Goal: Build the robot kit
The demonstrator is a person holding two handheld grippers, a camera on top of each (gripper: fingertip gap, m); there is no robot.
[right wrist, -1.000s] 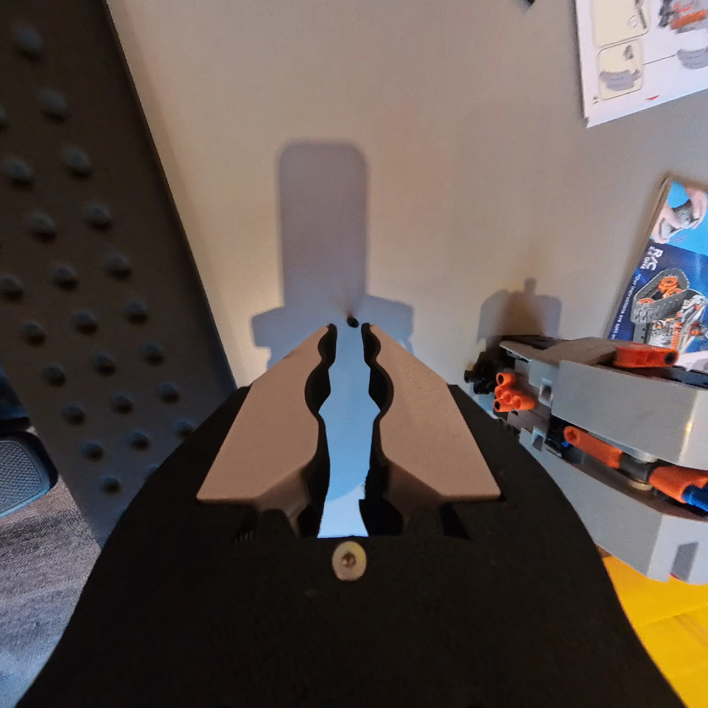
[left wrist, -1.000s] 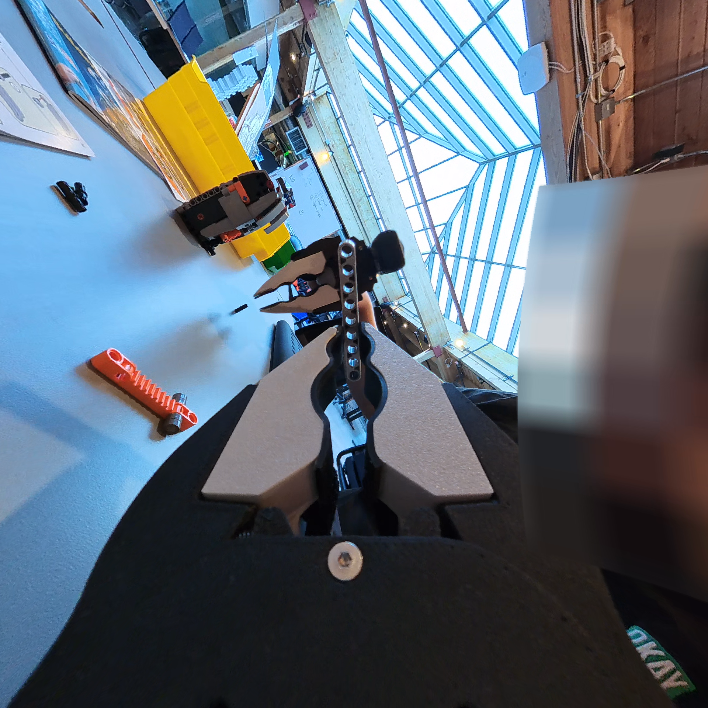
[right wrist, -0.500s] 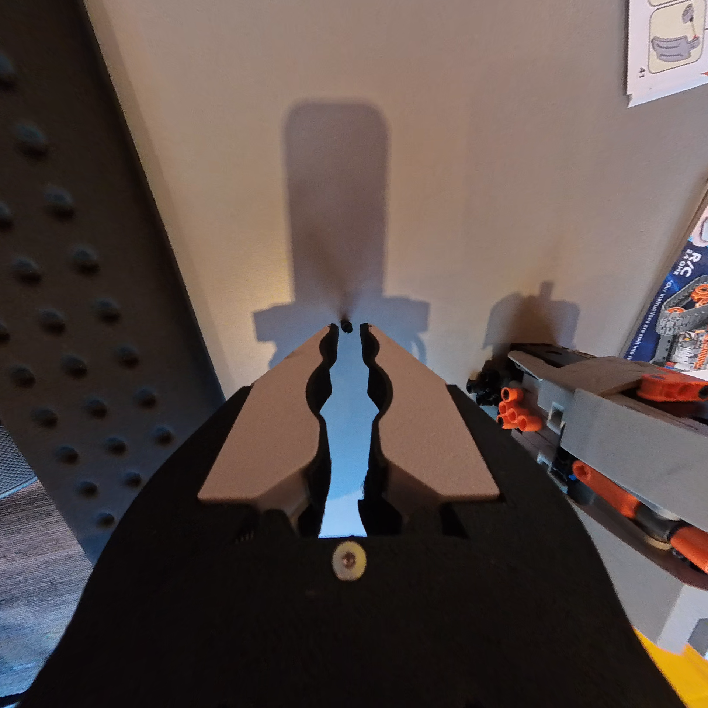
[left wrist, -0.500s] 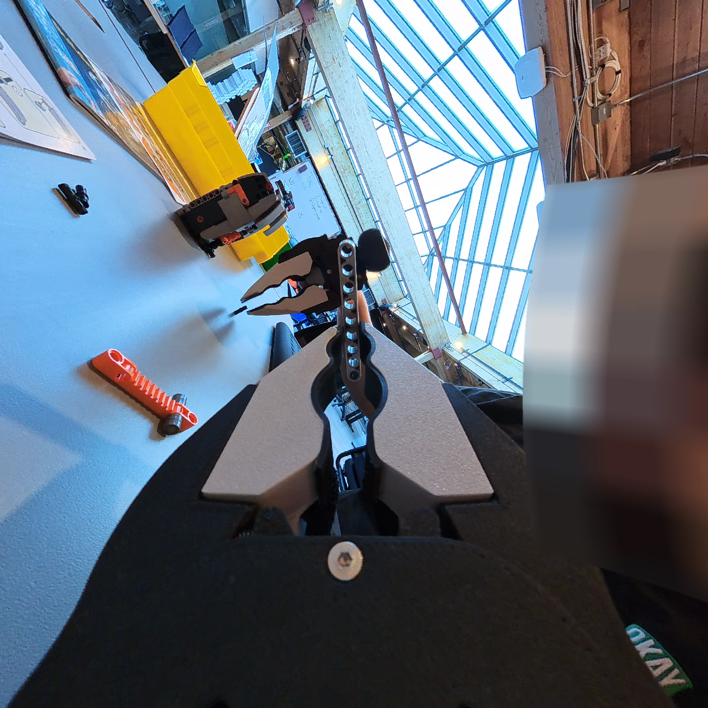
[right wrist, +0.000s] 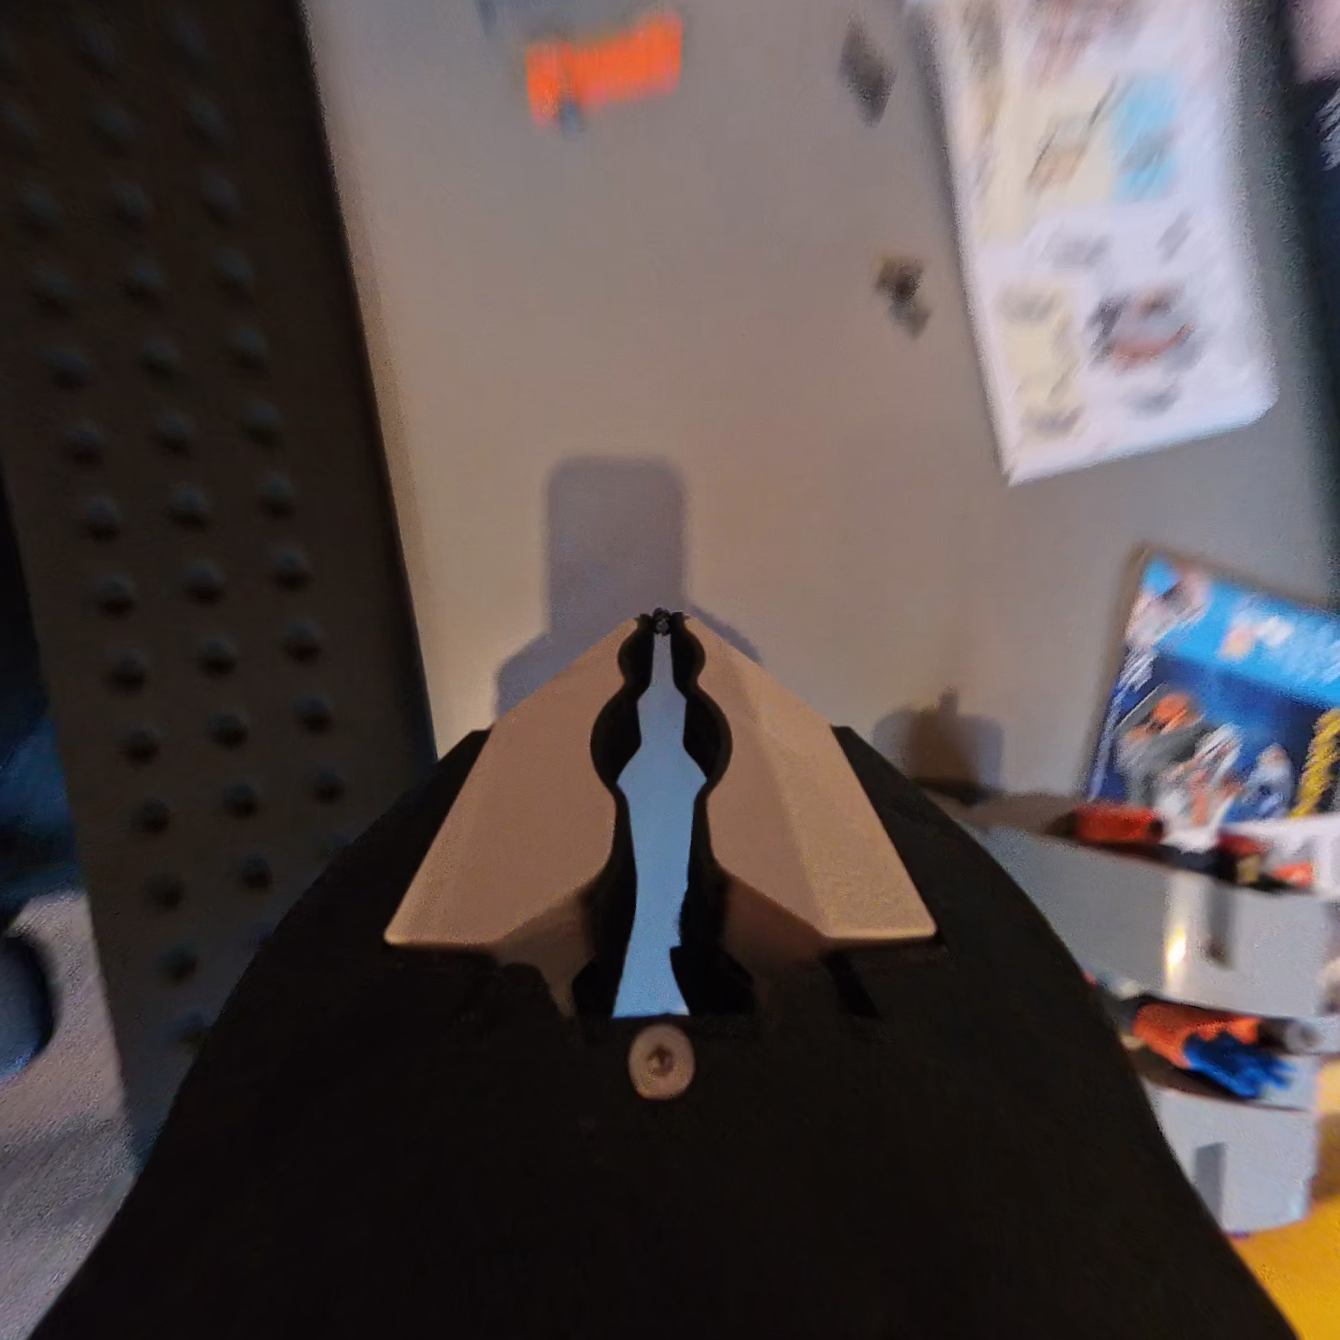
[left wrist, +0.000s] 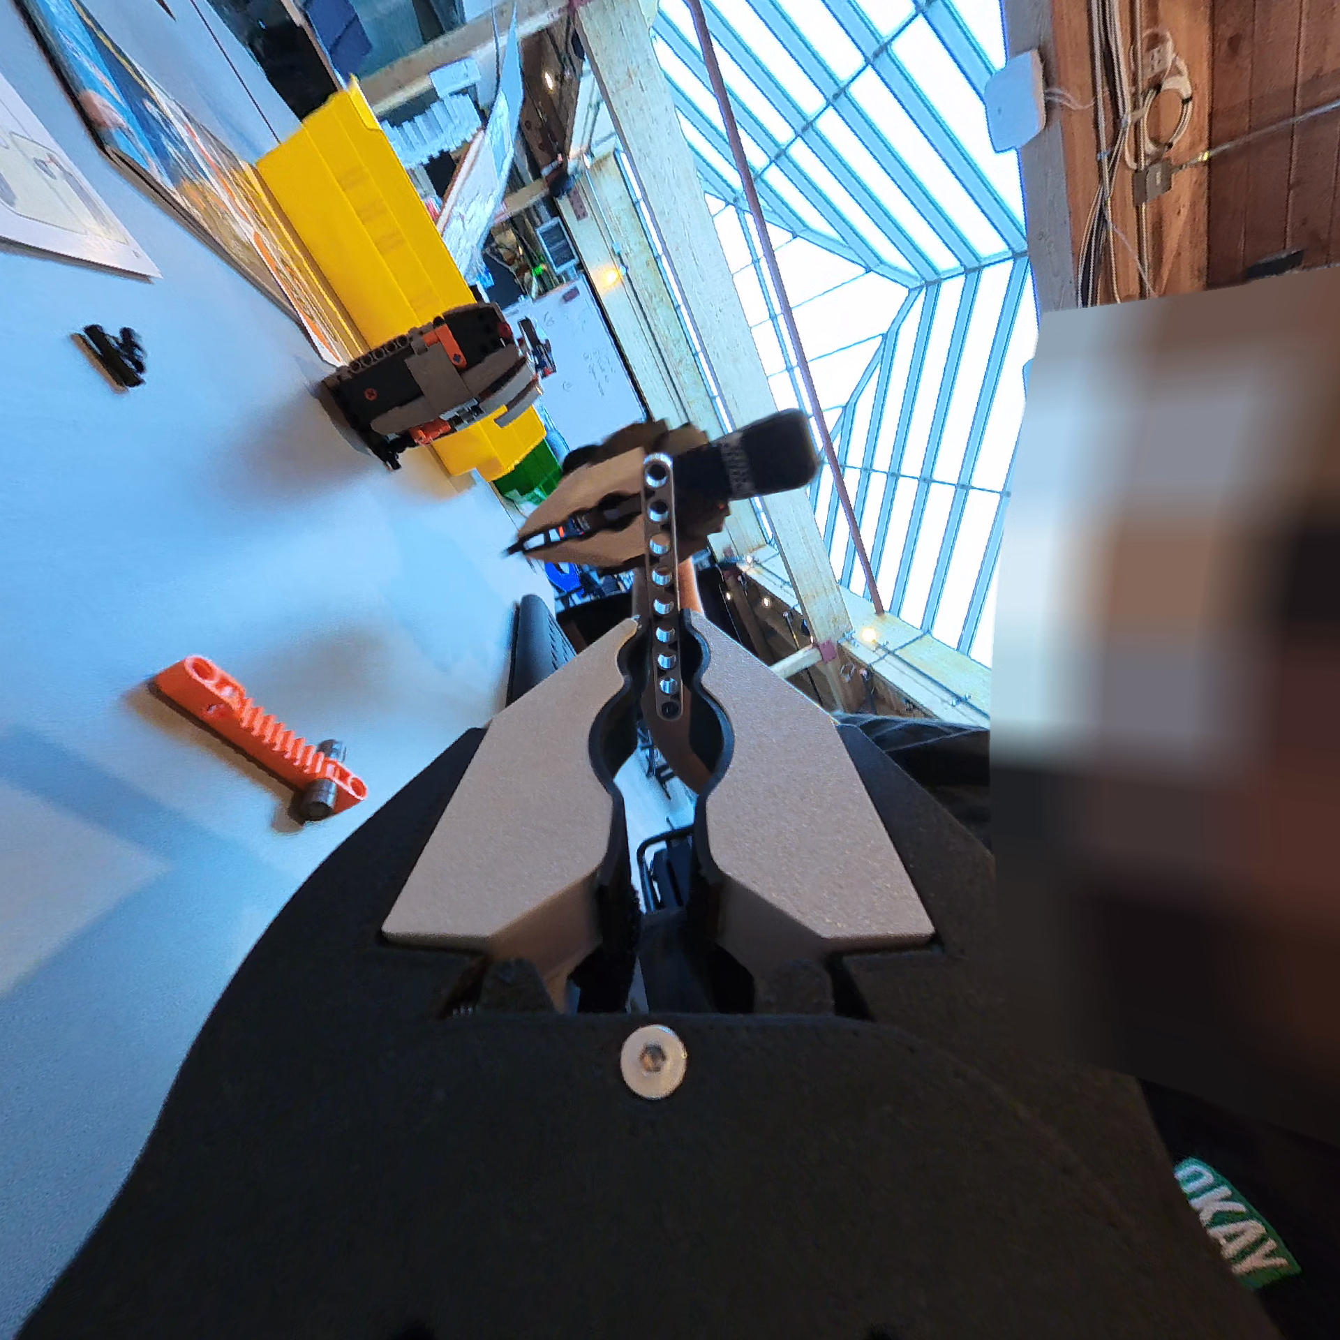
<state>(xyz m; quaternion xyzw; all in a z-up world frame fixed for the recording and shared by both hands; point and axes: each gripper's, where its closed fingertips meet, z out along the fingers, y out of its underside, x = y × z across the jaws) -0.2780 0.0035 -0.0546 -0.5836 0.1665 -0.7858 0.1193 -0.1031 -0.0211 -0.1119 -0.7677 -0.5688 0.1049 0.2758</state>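
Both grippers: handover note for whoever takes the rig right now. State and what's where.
Left gripper: shut on a grey beam with holes, held up off the table, sticking out past the fingertips.
Right gripper: shut on a tiny black pin at the very fingertips, off the table; view is blurred.
On the table: orange toothed bar, small black connector, half-built grey and orange model beside a yellow bin, instruction sheet, toy box.
Done or left: beam and pin are both in hand but apart; nothing more shows.
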